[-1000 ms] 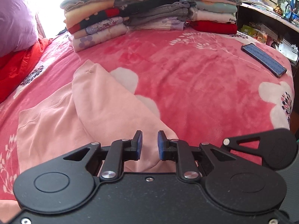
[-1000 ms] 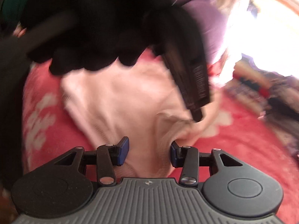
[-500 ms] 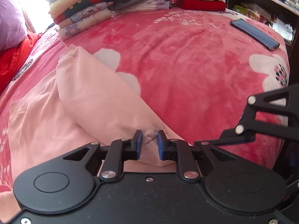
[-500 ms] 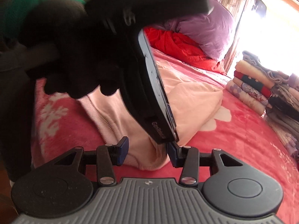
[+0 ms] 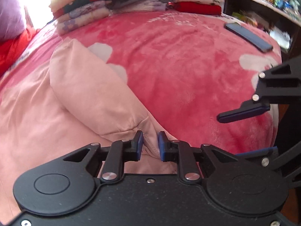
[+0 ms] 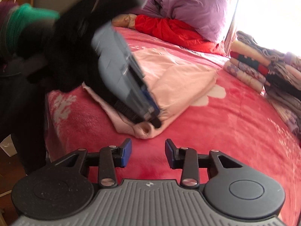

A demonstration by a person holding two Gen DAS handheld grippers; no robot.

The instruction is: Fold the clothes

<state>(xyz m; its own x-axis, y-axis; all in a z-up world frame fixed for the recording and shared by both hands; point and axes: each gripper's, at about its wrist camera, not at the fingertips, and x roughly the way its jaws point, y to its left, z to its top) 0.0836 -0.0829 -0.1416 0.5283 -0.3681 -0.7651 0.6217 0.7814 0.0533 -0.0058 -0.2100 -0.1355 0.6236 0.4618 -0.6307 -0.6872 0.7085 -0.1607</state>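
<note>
Left gripper [image 5: 150,145] clenched on a fold of the pink garment [image 5: 79,86] at the near edge of the red floral blanket [image 5: 188,71]. Right gripper [image 6: 148,153] over bare blanket, jaws closing, nothing between them. Garment half-folded mid-bed. Dark phone [image 5: 248,37] farther right. Folded clothes stacks [image 5: 131,5] at far edge.

A pale pink garment [image 5: 79,94] lies partly folded on the red floral bed cover [image 5: 188,71], towards its left side, 1 sleeve doubled diagonally across the body, its cuff end at the near edge.
</note>
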